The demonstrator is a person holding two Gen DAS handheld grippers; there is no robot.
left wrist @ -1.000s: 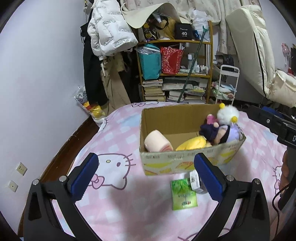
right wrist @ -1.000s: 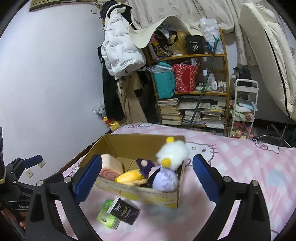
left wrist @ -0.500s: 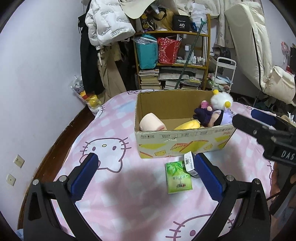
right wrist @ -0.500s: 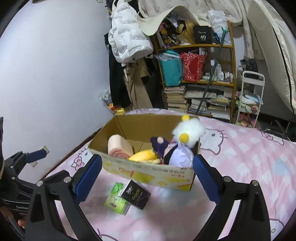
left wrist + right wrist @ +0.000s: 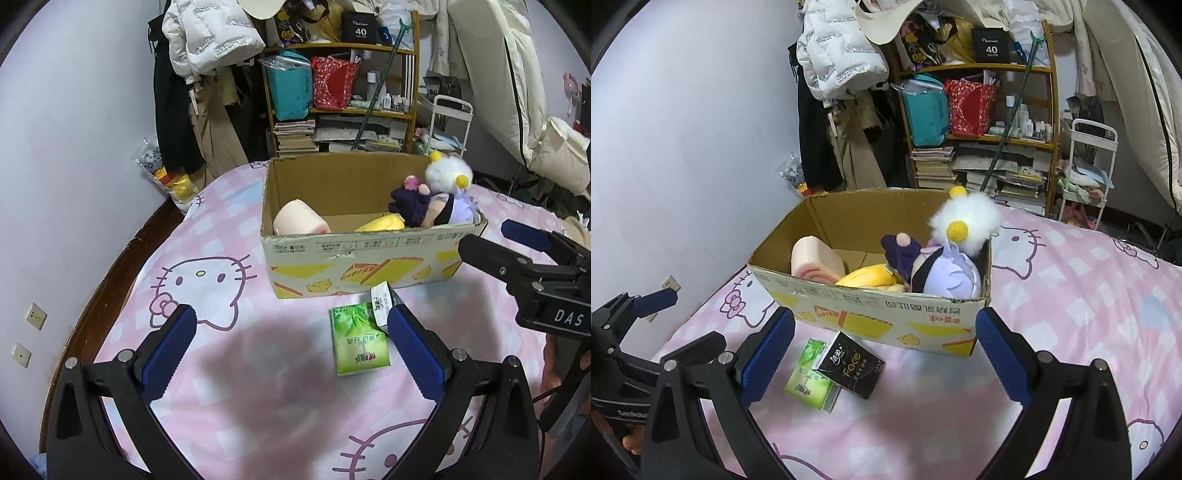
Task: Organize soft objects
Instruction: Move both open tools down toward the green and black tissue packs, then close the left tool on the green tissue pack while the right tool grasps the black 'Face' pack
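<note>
I am holding my left gripper (image 5: 291, 349) wide apart and empty above the pink bedspread (image 5: 229, 417), with the green tissue pack (image 5: 359, 339) lying between its fingers. My right gripper (image 5: 884, 352) is also gaping wide, gripping nothing, over the black tissue pack (image 5: 851, 365) that is overlapping the green one. Just beyond them the cardboard box (image 5: 886, 317) is sitting, holding a pink roll cushion (image 5: 816, 264), a yellow plush (image 5: 866, 277) and a purple doll (image 5: 942, 266).
</note>
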